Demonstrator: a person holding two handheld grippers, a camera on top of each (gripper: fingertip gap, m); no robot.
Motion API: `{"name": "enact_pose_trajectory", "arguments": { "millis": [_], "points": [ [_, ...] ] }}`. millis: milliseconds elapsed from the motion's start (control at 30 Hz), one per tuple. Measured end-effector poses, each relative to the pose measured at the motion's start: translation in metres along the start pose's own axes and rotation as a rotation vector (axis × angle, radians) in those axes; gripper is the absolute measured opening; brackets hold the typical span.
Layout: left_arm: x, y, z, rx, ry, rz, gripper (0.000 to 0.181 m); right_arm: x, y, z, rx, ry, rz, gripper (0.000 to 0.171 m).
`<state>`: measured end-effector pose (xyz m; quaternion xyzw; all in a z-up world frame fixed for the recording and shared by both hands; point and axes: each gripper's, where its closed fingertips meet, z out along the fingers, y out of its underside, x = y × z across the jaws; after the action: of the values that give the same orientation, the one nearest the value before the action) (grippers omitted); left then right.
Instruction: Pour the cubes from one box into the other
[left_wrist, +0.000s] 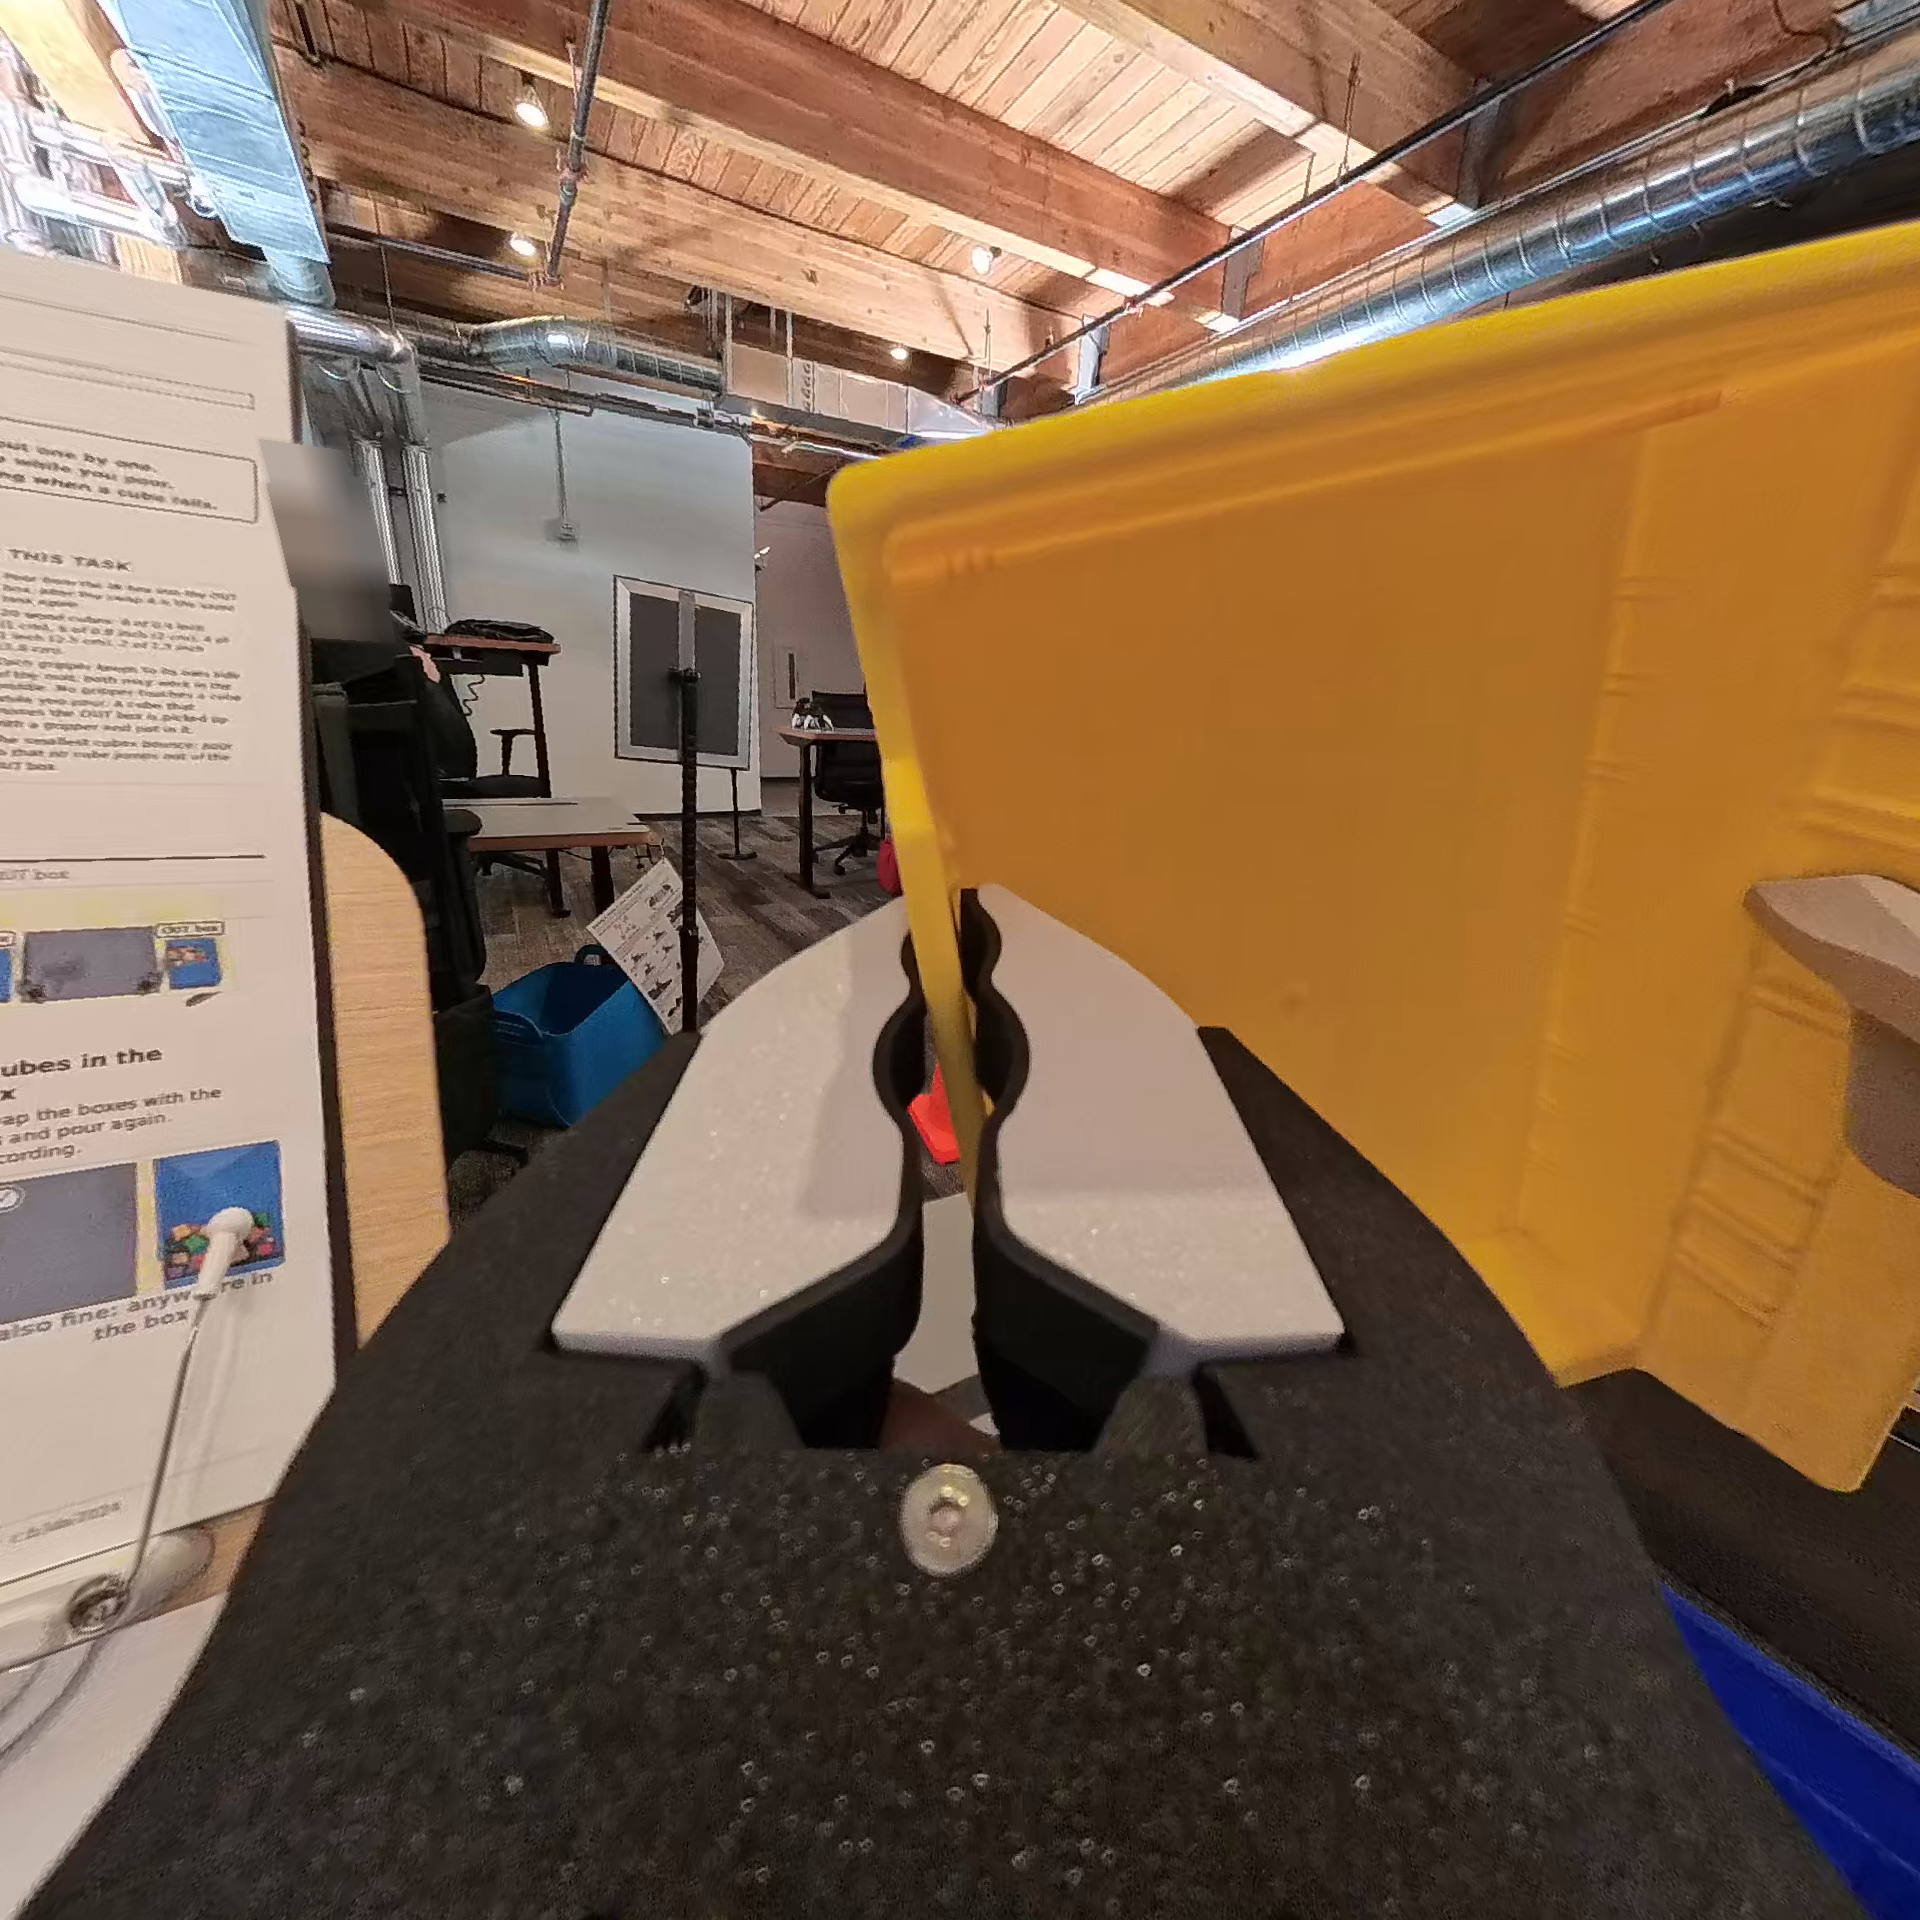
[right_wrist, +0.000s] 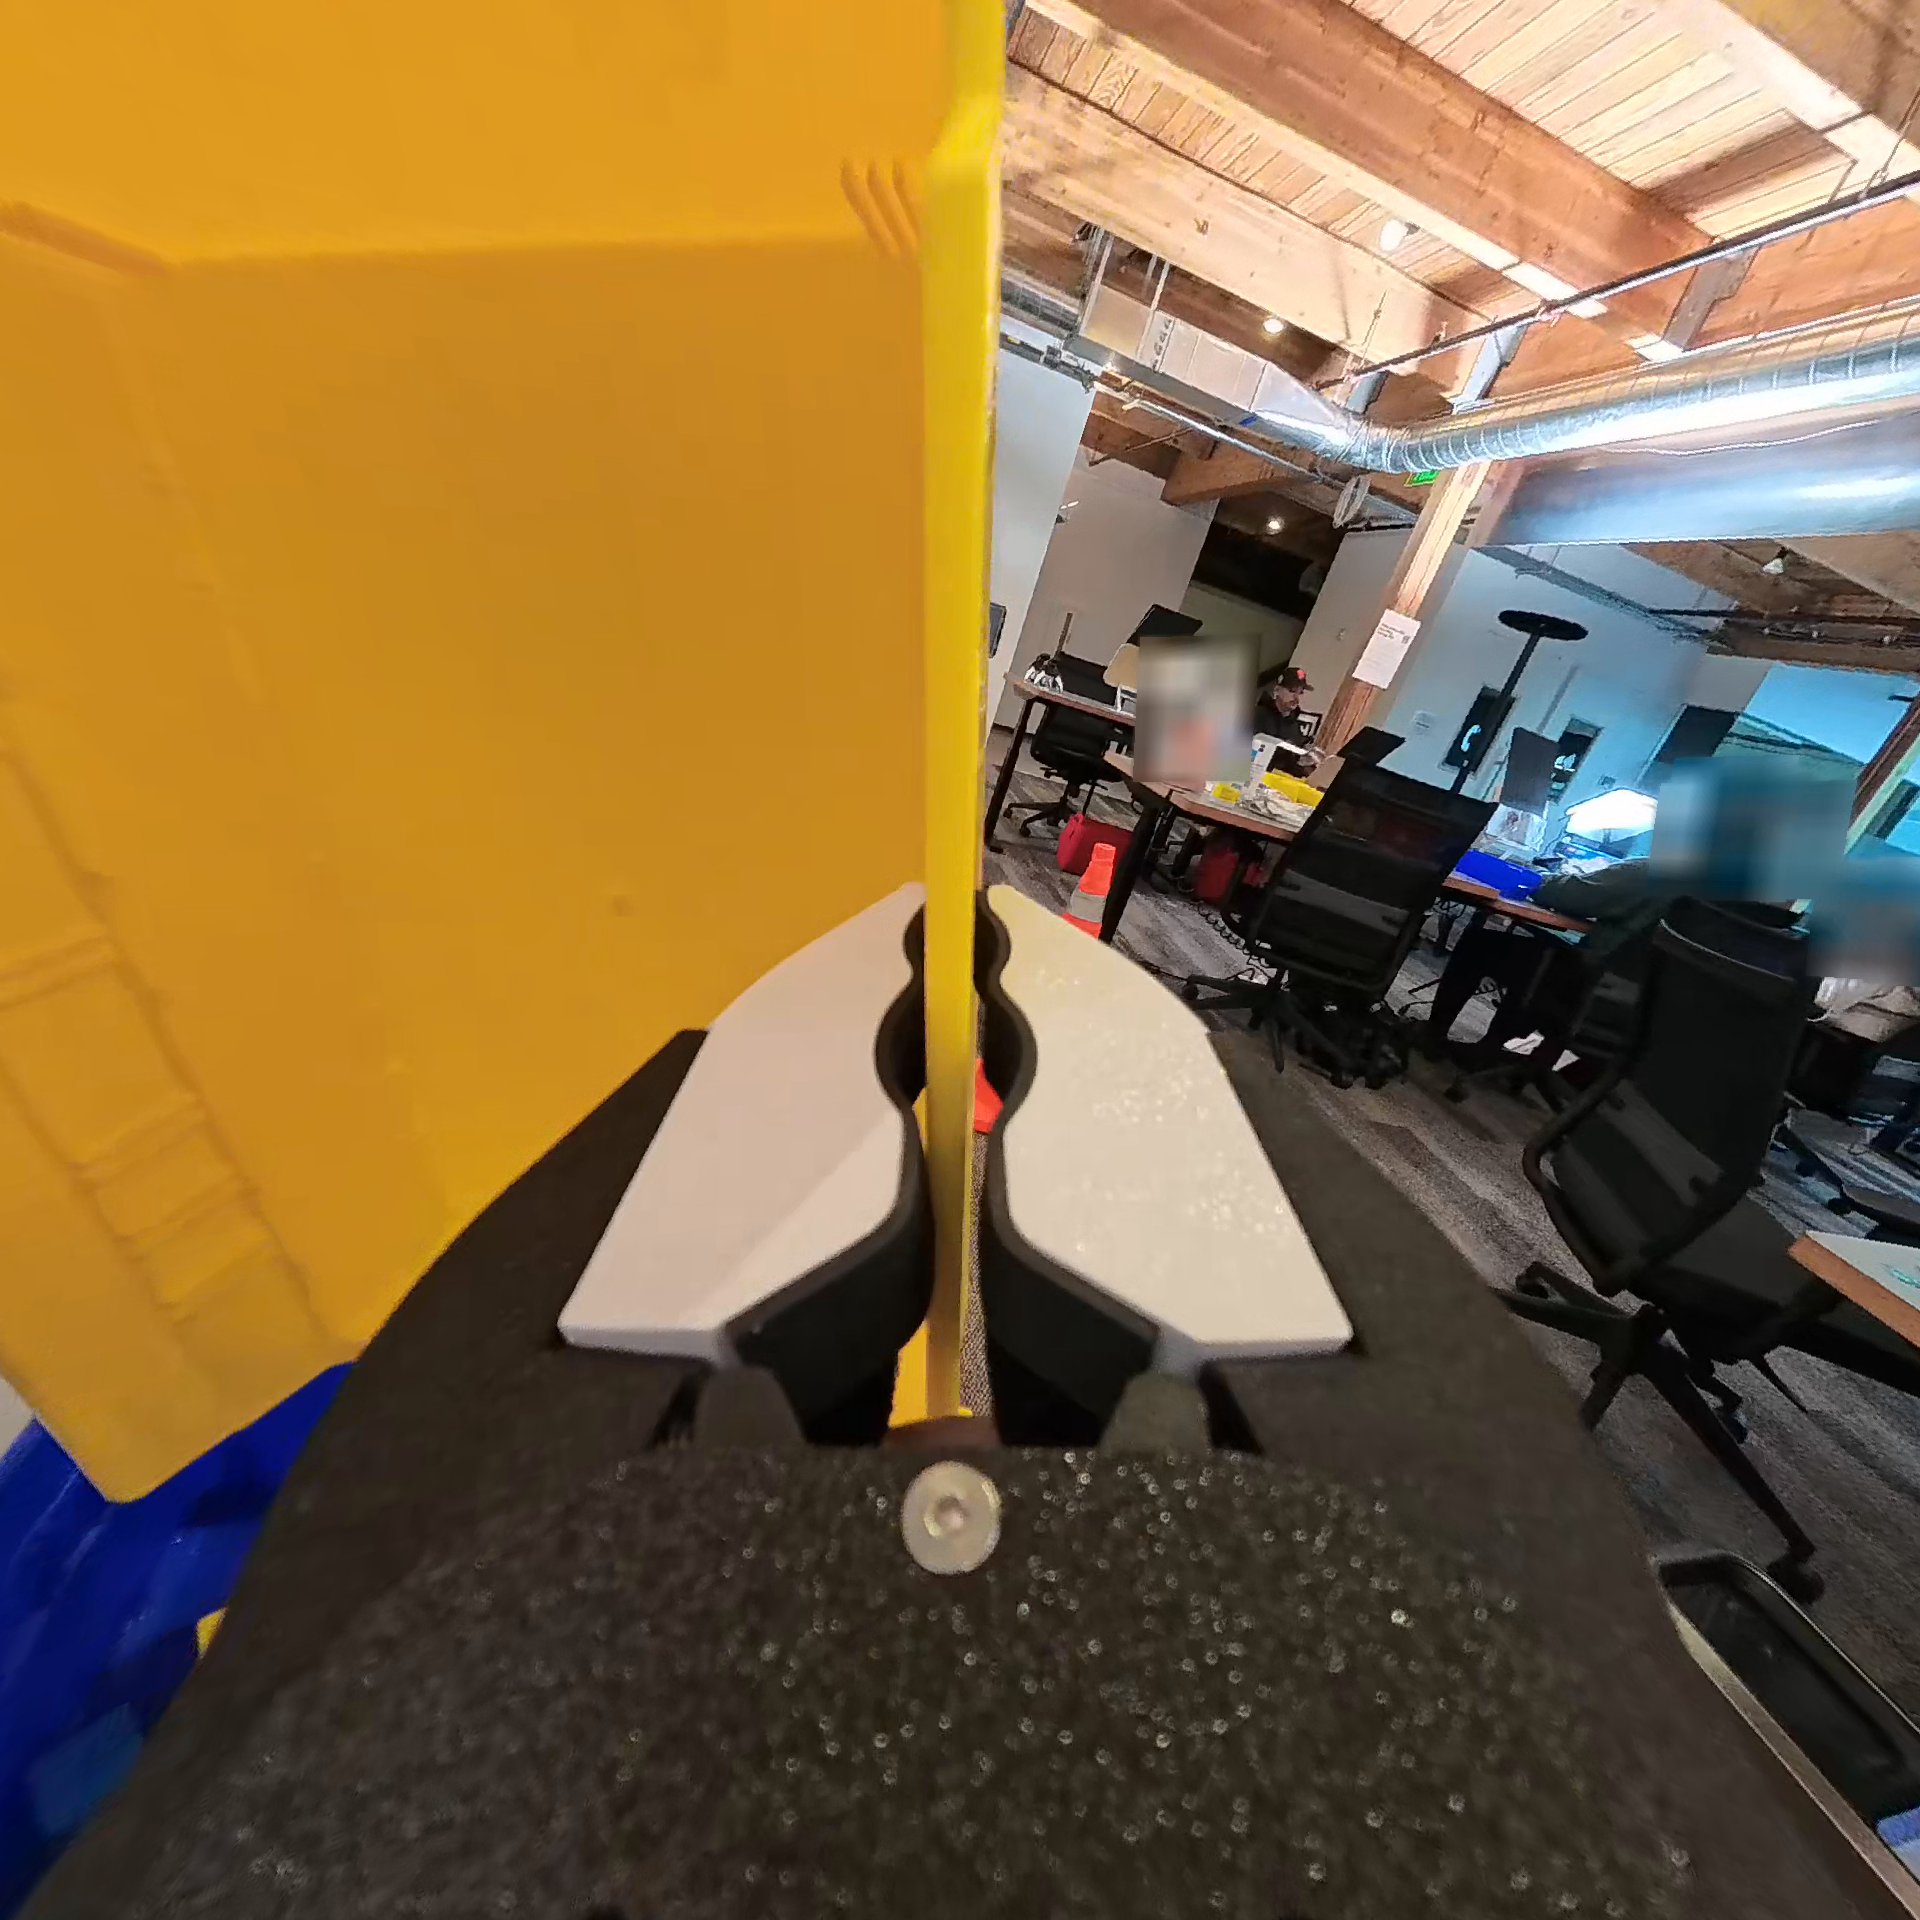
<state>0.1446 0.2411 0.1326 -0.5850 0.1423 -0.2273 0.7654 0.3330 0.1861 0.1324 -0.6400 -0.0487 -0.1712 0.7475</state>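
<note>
Both grippers held the tilted yellow box (left_wrist: 1299, 790).
Left gripper (left_wrist: 948, 997) and right gripper (right_wrist: 951, 997) each pinched a box wall; a wooden cube (left_wrist: 1860, 997), probably, sat inside; blue box (right_wrist: 83, 1621) below.

yellow box (left_wrist: 1351, 779) blocks right; instruction board (left_wrist: 135, 831) left.
</note>
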Motion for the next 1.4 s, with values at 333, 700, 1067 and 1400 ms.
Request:
{"name": "enact_pose_trajectory", "arguments": {
  "millis": [333,700,1067,1400],
  "points": [
    [-0.051,-0.098,-0.027,-0.147,-0.052,0.19,0.004,-0.052,-0.077,-0.002,-0.119,-0.135,0.135,0.004],
    [-0.325,-0.113,-0.209,-0.995,-0.289,0.362,0.005,-0.401,-0.082,-0.066,-0.931,-0.697,0.198,0.005],
    [-0.555,0.018,-0.36,-1.445,-0.382,0.0,0.004,-0.668,-0.015,-0.126,-1.468,-0.905,0.038,0.006],
    [-0.605,0.116,-0.364,-1.564,-0.273,-0.107,0.005,-0.717,0.038,-0.115,-1.673,-0.978,0.134,0.011]
  ]
}}
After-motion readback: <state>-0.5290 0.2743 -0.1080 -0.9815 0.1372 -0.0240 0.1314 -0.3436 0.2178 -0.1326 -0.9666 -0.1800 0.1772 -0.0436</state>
